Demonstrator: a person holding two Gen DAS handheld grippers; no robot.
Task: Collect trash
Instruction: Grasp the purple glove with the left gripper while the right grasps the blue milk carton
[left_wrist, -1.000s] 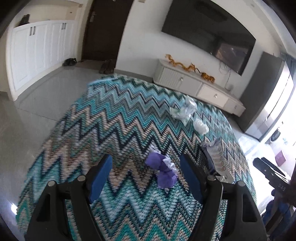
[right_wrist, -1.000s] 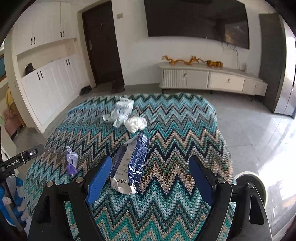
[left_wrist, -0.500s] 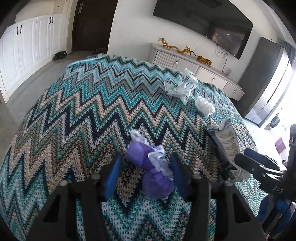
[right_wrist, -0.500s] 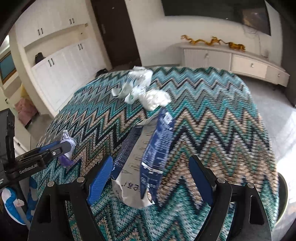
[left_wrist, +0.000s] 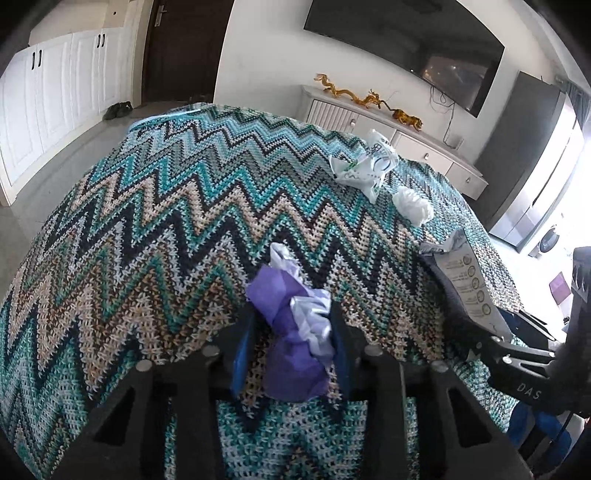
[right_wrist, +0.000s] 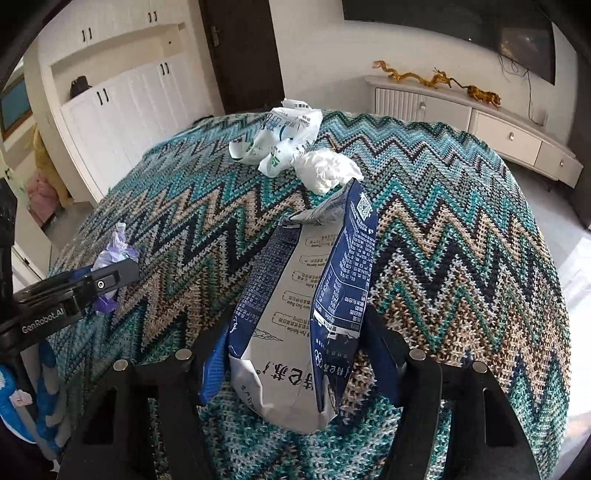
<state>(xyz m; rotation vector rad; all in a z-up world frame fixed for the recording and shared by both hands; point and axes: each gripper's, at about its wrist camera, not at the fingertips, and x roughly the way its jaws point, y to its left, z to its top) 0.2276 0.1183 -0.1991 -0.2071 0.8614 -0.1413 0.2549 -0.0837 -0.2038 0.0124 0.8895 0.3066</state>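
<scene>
Closing narrow around the purple wrapper (left_wrist: 295, 332) mid-blanket (left_wrist: 166, 229), the left gripper (left_wrist: 291, 354) straddles it; right gripper (right_wrist: 295, 365), jaws closing wider, flanks the lengthwise blue-and-white bag (right_wrist: 306, 302).

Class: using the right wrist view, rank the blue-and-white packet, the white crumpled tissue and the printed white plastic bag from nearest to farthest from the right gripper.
1. Blue-and-white packet: between the right gripper's jaws.
2. White crumpled tissue: just beyond the packet's far end.
3. Printed white plastic bag: farthest, behind-left of the tissue.

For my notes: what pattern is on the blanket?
Teal, black and beige zigzag knit blanket; the right wrist view shows it best.
</scene>
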